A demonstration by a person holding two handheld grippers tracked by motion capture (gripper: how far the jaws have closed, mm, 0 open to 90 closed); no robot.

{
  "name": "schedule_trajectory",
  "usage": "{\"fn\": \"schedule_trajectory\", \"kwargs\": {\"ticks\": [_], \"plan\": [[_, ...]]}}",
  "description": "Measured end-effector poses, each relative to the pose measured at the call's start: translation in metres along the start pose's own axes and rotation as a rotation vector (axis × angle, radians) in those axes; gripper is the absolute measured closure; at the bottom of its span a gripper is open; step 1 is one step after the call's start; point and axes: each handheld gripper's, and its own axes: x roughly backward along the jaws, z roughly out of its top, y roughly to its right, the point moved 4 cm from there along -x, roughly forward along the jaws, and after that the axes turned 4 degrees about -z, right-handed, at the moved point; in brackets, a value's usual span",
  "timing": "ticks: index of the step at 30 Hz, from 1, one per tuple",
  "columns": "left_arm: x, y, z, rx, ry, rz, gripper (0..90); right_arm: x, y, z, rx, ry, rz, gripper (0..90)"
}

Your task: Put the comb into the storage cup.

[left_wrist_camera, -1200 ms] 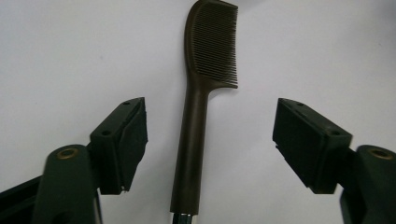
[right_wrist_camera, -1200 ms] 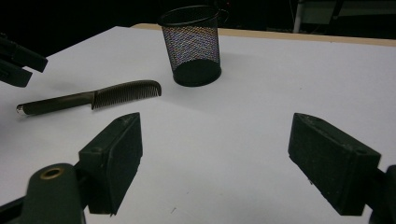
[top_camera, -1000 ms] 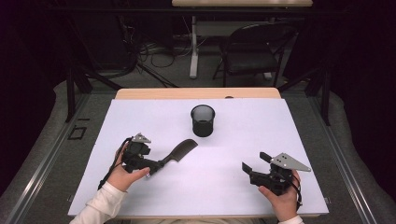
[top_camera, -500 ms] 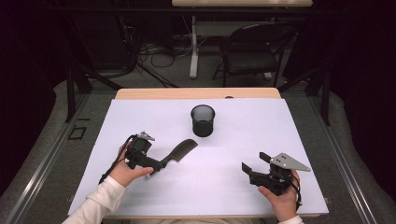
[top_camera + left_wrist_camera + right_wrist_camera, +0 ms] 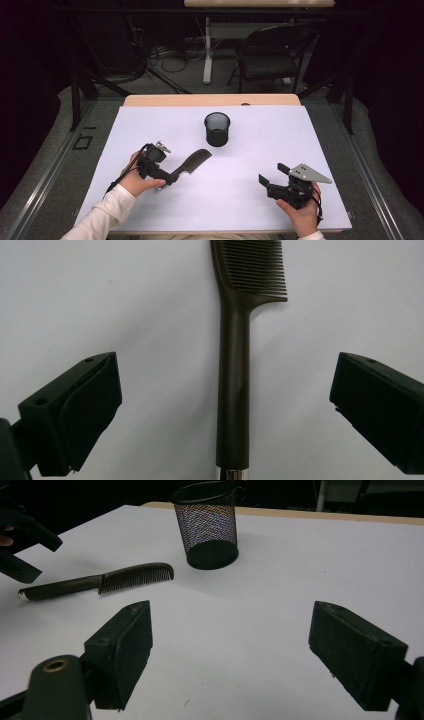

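A dark comb (image 5: 192, 162) lies flat on the white table (image 5: 250, 150), teeth toward the far right. My left gripper (image 5: 170, 176) sits at its handle end. In the left gripper view the comb's handle (image 5: 234, 390) runs up the middle between the two pads (image 5: 92, 405), which stand well off it on both sides. The jaws have just been opening and now stand open, touching nothing. My right gripper (image 5: 270, 177) rests open near the front right; its own view shows wide jaws (image 5: 230, 655) over bare table, with the comb (image 5: 100, 582) off to the left.
A black mesh cup (image 5: 217, 130) stands upright at the table's middle back, also seen in the right gripper view (image 5: 206, 525). A wooden strip (image 5: 210, 100) edges the far side. Beyond it are a chair (image 5: 272, 60) and floor cables.
The left hand and forearm have shifted a little to the left and the wrist has turned. The comb stays in about the same spot. The right gripper has not moved.
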Motion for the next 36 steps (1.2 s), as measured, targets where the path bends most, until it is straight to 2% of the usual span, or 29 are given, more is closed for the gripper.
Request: {"fn": "schedule_trajectory", "kwargs": {"ticks": [5, 12, 18, 22, 28, 36], "plan": [[-0.002, -0.001, 0.002, -0.022, -0.043, 0.021, 5.4, 0.000, 0.000, 0.000, 0.002, -0.002, 0.001, 17.7], [-0.007, 0.001, 0.004, -0.018, -0.073, 0.021, 6.3, -0.001, -0.001, 0.000, 0.001, 0.004, 0.003, 17.7], [-0.012, 0.000, 0.006, 0.002, -0.110, -0.003, 8.3, -0.001, -0.001, -0.001, 0.003, -0.005, 0.005, 17.7], [-0.015, 0.000, 0.007, 0.001, -0.126, 0.008, 15.3, -0.001, -0.001, -0.001, 0.004, -0.011, 0.005, 17.8], [-0.017, 0.000, 0.007, 0.003, -0.140, 0.004, 17.6, -0.001, -0.001, -0.001, 0.005, -0.008, 0.004, 17.9], [-0.021, 0.001, 0.005, -0.011, -0.188, 0.032, 32.1, -0.001, 0.000, -0.001, 0.009, -0.010, 0.004, 18.1]]}}
